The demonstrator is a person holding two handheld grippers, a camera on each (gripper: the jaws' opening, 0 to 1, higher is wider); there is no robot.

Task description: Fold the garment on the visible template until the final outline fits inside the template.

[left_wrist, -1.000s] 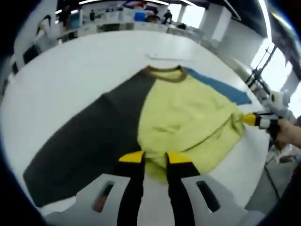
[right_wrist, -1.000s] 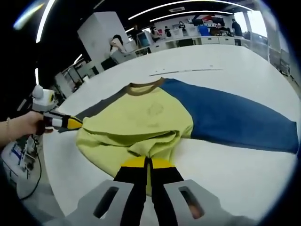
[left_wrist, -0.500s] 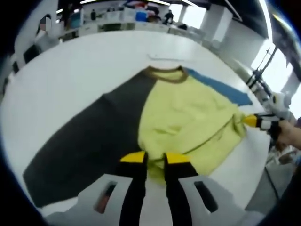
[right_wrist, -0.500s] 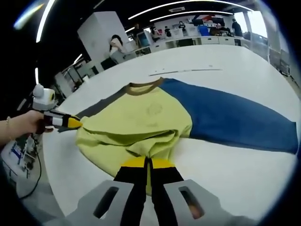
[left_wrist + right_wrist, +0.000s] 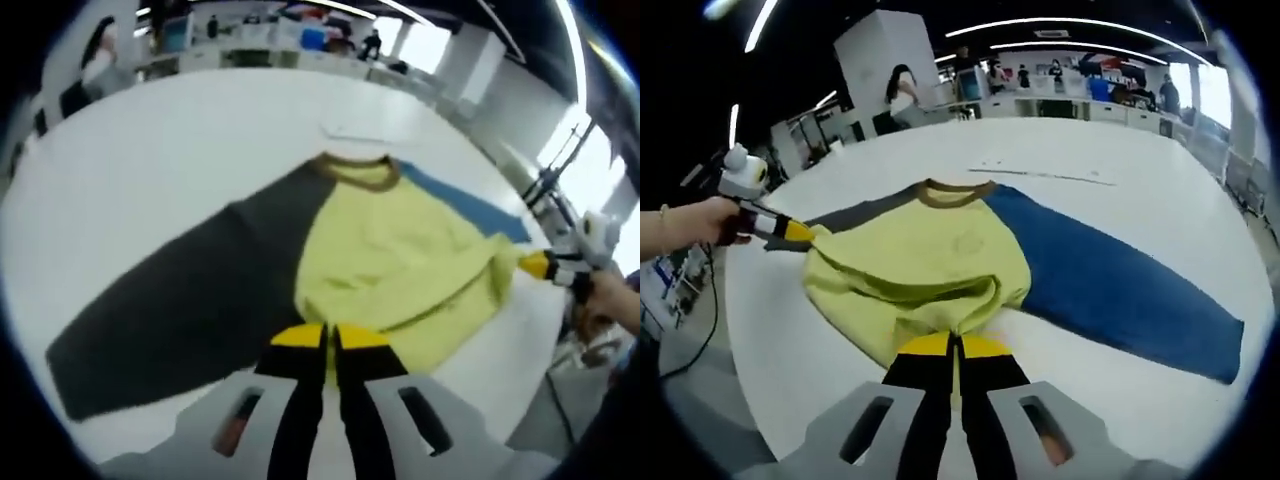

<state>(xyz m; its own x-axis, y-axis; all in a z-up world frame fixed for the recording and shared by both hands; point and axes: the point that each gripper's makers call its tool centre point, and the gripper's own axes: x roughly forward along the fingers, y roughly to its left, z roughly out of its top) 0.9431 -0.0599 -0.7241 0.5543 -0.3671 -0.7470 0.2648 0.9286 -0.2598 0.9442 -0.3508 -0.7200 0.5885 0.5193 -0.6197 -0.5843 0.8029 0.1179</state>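
One white table [image 5: 1120, 180] bears the garment [image 5: 930, 260]; desks line the room.

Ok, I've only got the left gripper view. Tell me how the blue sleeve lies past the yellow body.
Observer: In the right gripper view the garment has its blue sleeve flat on the table, stretched out full length, unfolded.
Operator: Report the right claw's grip.
Observer: The right claw is shut on the garment's near edge, with cloth bunched into a ridge just ahead of it.
Operator: Now my own claw from the side.
Observer: The left claw pinches the yellow edge beside the dark sleeve.
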